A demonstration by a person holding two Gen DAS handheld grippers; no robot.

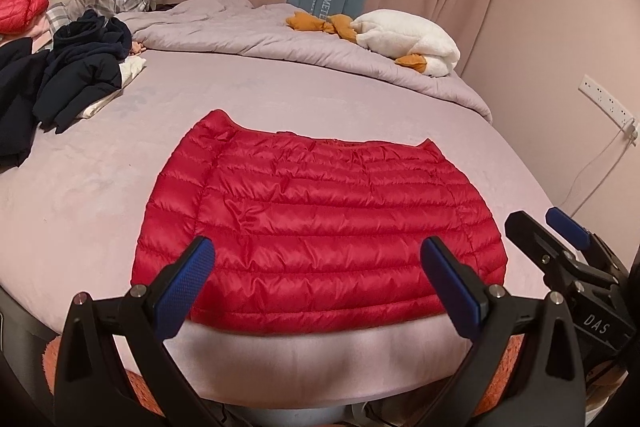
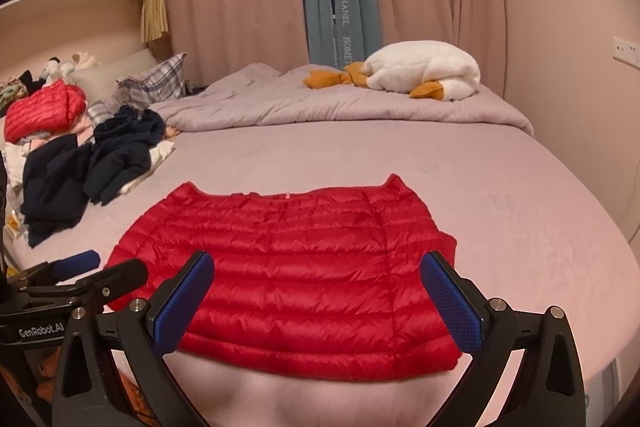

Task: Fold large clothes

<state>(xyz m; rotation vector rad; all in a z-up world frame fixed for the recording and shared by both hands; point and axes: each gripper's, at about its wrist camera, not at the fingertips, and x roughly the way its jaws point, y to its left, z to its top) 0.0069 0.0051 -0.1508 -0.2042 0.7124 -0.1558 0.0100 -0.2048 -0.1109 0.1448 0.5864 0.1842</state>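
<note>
Nearest the camera, the left hand-held gripper (image 1: pixel 316 281) and the right hand-held gripper (image 2: pixel 318 297) both hover with jaws wide apart, holding nothing, above the near hem of the red down jacket (image 1: pixel 320 223). The jacket lies flat, seemingly already partly folded, on the bed (image 1: pixel 100 187). Its slippery puffy shell may slide out or spring open if pinched too shallowly.
</note>
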